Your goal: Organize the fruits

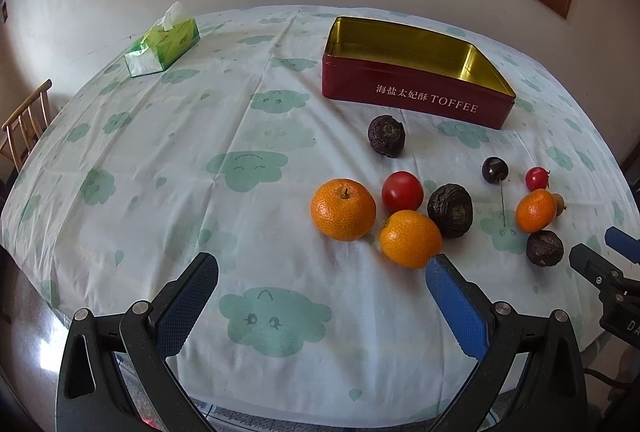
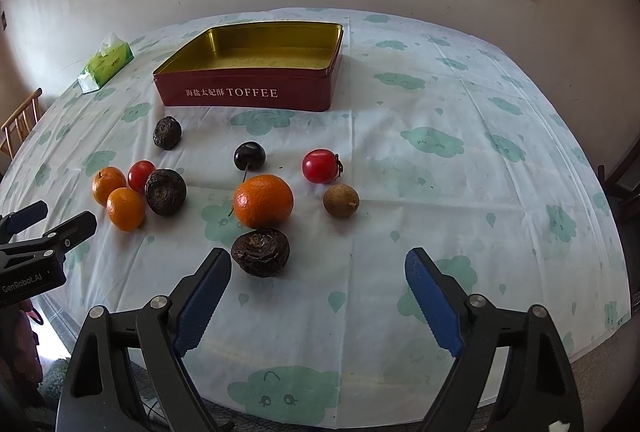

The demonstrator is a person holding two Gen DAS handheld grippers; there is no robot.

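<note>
- Right wrist view: right claw (image 2: 318, 296) stands apart, nothing between its pads; a dark water chestnut (image 2: 260, 252) lies just beyond its left finger.
- Left wrist view: left claw (image 1: 322, 292) apart and empty, a mandarin (image 1: 410, 239) near its right finger.
- Remaining fruits, among them a cherry (image 2: 249, 156) and a tomato (image 2: 320, 166), lie loose on the tabletop (image 2: 460, 192).
- Toffee tin (image 2: 256, 72) beyond them is empty; judged: sorting not yet begun.

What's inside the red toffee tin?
Nothing: the toffee tin shows only its bare gold bottom. The strip of floor just behind its near wall is hidden.
</note>
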